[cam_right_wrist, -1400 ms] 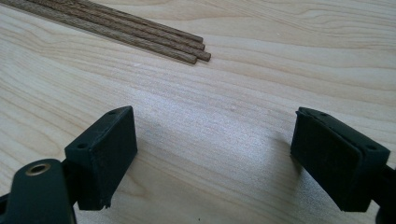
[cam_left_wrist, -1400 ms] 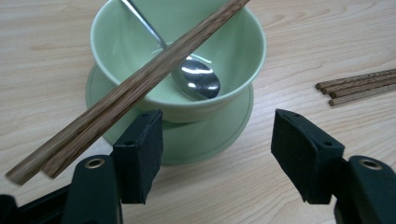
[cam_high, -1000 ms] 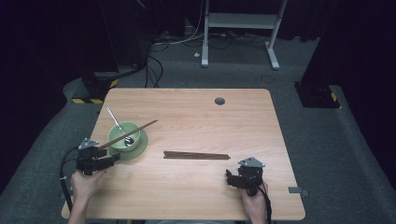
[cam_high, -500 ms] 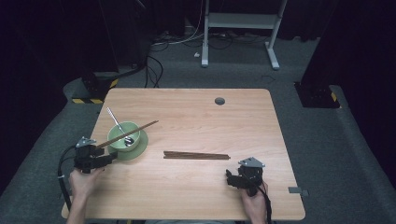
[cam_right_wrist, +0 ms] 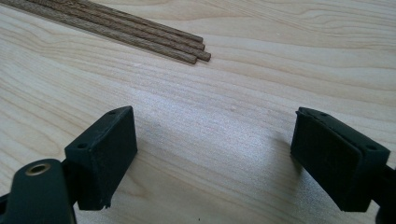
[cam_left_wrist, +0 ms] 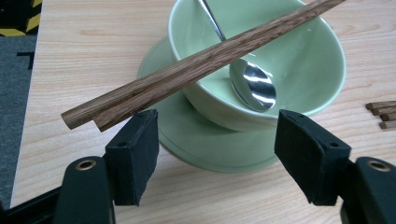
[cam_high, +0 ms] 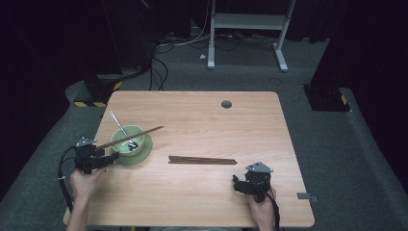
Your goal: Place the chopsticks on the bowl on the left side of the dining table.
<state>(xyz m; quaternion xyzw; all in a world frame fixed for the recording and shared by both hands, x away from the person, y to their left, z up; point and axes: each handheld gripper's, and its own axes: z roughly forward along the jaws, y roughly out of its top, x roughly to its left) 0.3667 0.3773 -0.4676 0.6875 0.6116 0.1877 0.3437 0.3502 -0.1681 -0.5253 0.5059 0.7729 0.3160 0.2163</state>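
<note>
At the counter's [cam_high: 202, 120] near left, the left hand-held gripper [cam_left_wrist: 215, 140] is standing wide, jaws just opening, beside chopsticks [cam_left_wrist: 196, 65] resting across the bowl [cam_left_wrist: 299, 60]. The right hand-held gripper [cam_right_wrist: 215, 149] is gaping empty.

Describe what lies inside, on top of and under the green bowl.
Inside the bowl is a spoon; two chopsticks rest across its rim; a plate sits beneath. The bowl hides the plate's middle.
</note>
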